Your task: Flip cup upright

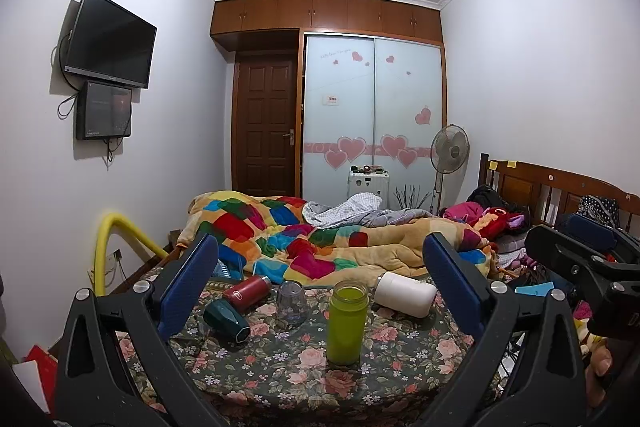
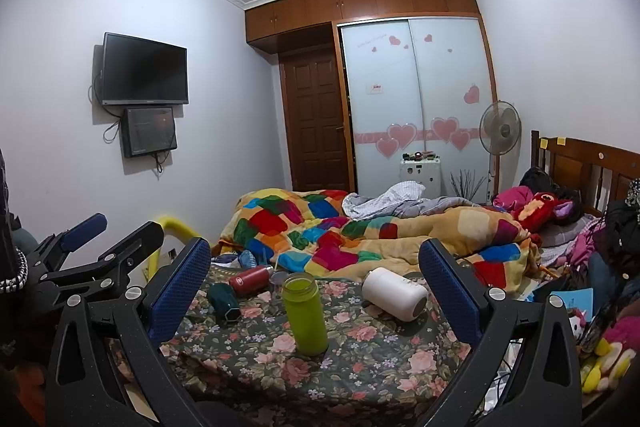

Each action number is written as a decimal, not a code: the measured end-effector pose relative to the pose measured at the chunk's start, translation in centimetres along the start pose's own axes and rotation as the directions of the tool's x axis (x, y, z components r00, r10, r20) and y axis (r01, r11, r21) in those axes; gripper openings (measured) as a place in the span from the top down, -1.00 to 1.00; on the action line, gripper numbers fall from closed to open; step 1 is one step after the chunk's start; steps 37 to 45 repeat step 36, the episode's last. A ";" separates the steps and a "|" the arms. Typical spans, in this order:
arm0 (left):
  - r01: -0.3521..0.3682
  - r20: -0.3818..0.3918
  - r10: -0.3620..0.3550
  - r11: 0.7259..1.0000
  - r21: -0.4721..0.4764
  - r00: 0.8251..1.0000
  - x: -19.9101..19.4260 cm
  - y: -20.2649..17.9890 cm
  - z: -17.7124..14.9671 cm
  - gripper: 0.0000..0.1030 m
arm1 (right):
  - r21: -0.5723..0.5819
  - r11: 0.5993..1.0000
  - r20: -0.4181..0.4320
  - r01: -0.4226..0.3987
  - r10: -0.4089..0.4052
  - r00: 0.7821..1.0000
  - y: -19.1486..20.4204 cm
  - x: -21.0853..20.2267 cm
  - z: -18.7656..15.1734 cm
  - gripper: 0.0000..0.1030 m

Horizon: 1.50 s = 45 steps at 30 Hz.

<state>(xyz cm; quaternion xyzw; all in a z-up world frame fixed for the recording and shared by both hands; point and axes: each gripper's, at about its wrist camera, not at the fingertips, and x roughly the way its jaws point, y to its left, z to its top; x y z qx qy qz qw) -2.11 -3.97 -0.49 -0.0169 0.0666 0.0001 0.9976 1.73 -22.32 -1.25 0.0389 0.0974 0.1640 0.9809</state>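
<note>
1. We see the left gripper [image 1: 320,291] with its blue-padded fingers spread wide and nothing between them, hovering above the near edge of the floral cloth [image 1: 280,367].
2. The right gripper [image 2: 316,291] is likewise spread wide and empty, held over the same cloth.
3. We take the green cup [image 1: 347,321] as our landmark: it stands upright, lidless, near the middle of the cloth.
4. Beyond and right of the green cup lies the white cup [image 1: 406,293] on its side, apart from it.
5. Beyond and left of the green cup stands a clear glass [image 1: 292,303], mouth down on the cloth.
6. Left of that glass, farther from the green cup, a red flask [image 1: 248,291] lies on its side, and a dark teal cup [image 1: 226,319] lies tipped just in front of it.
7. Behind all of these, past the green cup, we see a patchwork blanket [image 1: 320,239] heaped on the bed.
8. From the right wrist view the green cup [image 2: 305,313] again stands between the spread fingers, with the white cup [image 2: 394,293] to its right.
</note>
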 end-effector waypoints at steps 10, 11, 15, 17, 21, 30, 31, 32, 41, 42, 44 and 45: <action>0.013 -0.005 -0.013 1.000 0.007 1.000 0.2 -0.1 0.0 -0.99 | 0.000 1.000 0.001 0.001 -0.001 1.000 0.1 0.1 0.0 -1.00; 0.015 -0.006 -0.015 1.000 0.006 1.000 0.2 -0.1 0.0 -0.99 | 0.000 1.000 0.001 0.000 0.000 1.000 0.1 0.1 0.0 -1.00; 0.023 -0.010 -0.023 1.000 0.007 1.000 0.3 -0.1 0.0 -0.99 | 0.000 1.000 0.002 0.000 0.000 1.000 0.2 0.1 0.0 -1.00; 0.023 -0.008 -0.022 1.000 0.008 1.000 0.2 -0.1 0.0 -0.99 | 0.000 1.000 0.002 0.000 0.000 1.000 0.2 0.1 0.0 -1.00; 0.024 -0.006 -0.024 1.000 0.009 1.000 0.2 0.0 0.1 -0.99 | 0.002 1.000 0.003 0.002 -0.002 1.000 0.2 0.1 0.0 -1.00; 0.031 -0.010 -0.031 0.999 0.006 0.999 0.3 0.0 0.2 -0.99 | 0.002 1.000 0.002 0.001 -0.001 1.000 0.2 0.1 0.0 -1.00; 0.034 -0.012 -0.033 0.999 0.004 0.999 0.4 0.1 0.2 -0.99 | 0.002 1.000 0.002 0.003 -0.003 1.000 0.2 0.1 0.0 -1.00; 0.034 -0.014 -0.034 0.999 0.002 0.999 0.5 0.2 0.1 -0.99 | 0.001 1.000 0.001 0.005 -0.005 1.000 0.2 0.1 0.0 -1.00; 0.036 -0.017 -0.036 0.999 -0.007 0.999 0.8 0.9 -0.2 -0.99 | -0.002 1.000 -0.010 0.010 -0.010 1.000 0.6 0.6 -0.1 -1.00; 0.036 -0.017 -0.036 0.999 -0.007 0.999 0.8 0.9 -0.2 -0.99 | -0.002 1.000 -0.010 0.010 -0.010 1.000 0.6 0.6 -0.1 -1.00; 0.036 -0.017 -0.036 0.999 -0.007 0.999 0.8 0.9 -0.2 -0.99 | -0.002 1.000 -0.010 0.010 -0.010 1.000 0.6 0.6 -0.1 -1.00; 0.036 -0.017 -0.036 0.999 -0.007 0.999 0.8 0.9 -0.2 -0.99 | -0.002 1.000 -0.010 0.010 -0.010 1.000 0.6 0.6 -0.1 -1.00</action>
